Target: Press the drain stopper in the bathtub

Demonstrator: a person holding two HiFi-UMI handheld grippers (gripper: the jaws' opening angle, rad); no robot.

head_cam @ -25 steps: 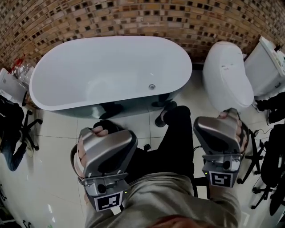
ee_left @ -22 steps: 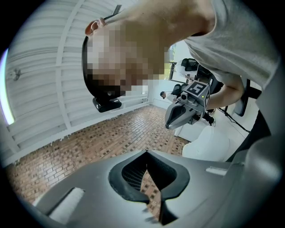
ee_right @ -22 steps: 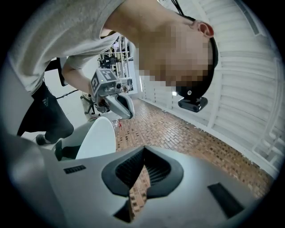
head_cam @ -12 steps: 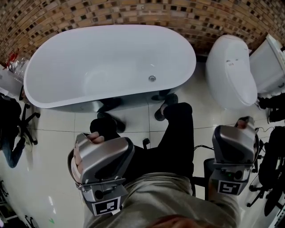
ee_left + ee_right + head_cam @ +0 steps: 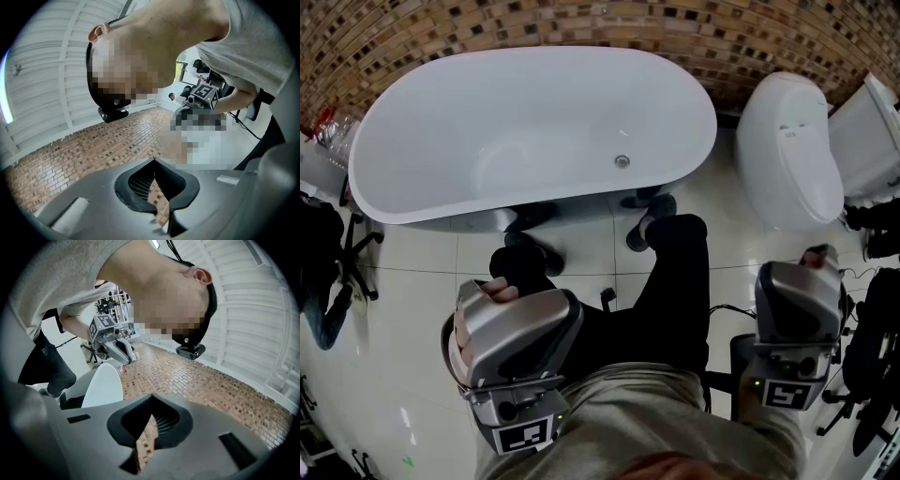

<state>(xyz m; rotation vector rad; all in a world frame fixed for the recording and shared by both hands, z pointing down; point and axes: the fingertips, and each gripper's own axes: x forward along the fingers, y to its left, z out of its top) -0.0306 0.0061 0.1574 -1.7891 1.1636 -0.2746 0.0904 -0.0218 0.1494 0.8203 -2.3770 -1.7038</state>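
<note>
While you stand on the tiled floor (image 5: 412, 272), the mosaic wall (image 5: 581, 23) runs far beyond your fingers. The white bathtub (image 5: 441, 141) sits against it, ahead of both pairs of fingers and below them. A toilet (image 5: 787, 150) stands beyond the right fingers, near the tub's right end.

Left gripper (image 5: 153, 161): you hold it close to your body. Its fingers are closed tip to tip with nothing between them, and it points up at wall and ceiling, not into the tub.

Right gripper (image 5: 151, 397): you hold it close at your other side. It too is closed on nothing and points upward. Both grippers are well apart from the tub's near rim.

Drain stopper (image 5: 622, 161): this small round metal cap sits on the tub floor toward the right end, ahead of and below the right fingers. It is too small to tell whether it stands raised or pushed down.

Judgement on the step: the scene fits two stages equally. You may be standing off with the cap raised, or standing back with it already seated.

If a press is owed, it calls for one gripper going over the near rim and down. The closed tips should land on the middle of the cap and push straight down. The right fingers are the better placed for this.
</note>
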